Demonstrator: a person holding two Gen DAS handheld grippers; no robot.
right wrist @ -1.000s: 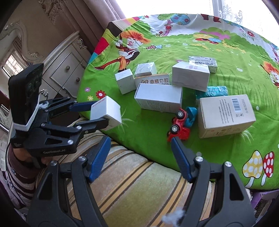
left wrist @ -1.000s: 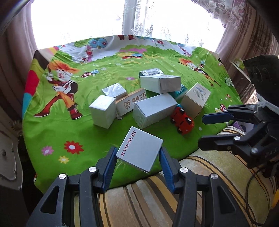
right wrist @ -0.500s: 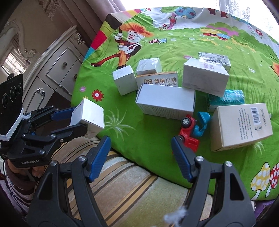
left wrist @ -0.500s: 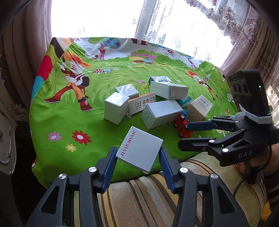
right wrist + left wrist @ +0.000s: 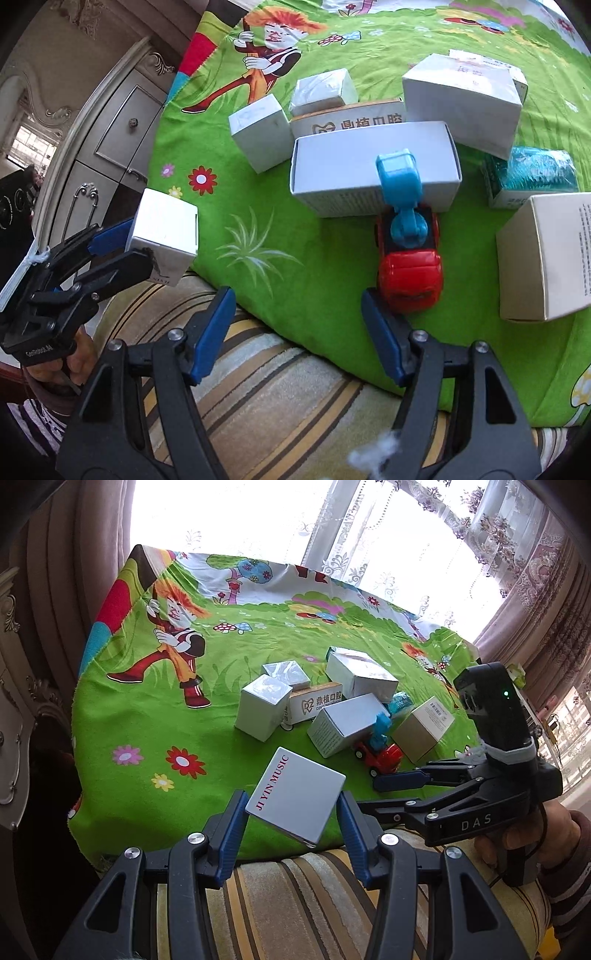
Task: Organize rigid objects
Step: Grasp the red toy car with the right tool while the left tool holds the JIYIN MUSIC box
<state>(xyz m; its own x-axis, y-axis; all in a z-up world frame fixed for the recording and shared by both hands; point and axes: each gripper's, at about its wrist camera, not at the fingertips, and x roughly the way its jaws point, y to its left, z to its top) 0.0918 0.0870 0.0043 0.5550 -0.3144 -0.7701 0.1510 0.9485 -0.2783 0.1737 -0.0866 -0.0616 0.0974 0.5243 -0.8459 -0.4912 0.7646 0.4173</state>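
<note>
My left gripper (image 5: 291, 805) is shut on a white box (image 5: 297, 794) printed JI YIN MUSIC, held tilted over the near edge of the green cartoon cloth (image 5: 155, 716). The right wrist view shows the same box (image 5: 166, 232) at the left, in the left gripper (image 5: 122, 251). My right gripper (image 5: 297, 299) stands open with nothing between its fingers. Its right fingertip is just short of a red toy car (image 5: 410, 273) with a blue part on top. Behind the car lies a long white box (image 5: 373, 166). In the left wrist view the right gripper (image 5: 380, 794) sits beside the car (image 5: 384, 757).
Around the car lie more boxes: a beige box (image 5: 546, 258), a teal packet (image 5: 532, 173), a large white box (image 5: 461, 99), two small white boxes (image 5: 258, 133) and a lettered carton (image 5: 347, 122). A striped cushion (image 5: 295, 387) lies below the grippers. A cabinet (image 5: 110, 140) stands at the left.
My right gripper has come down and closer to the red car, still open. The left gripper has rolled and shifted a little, with the white box still in it.
</note>
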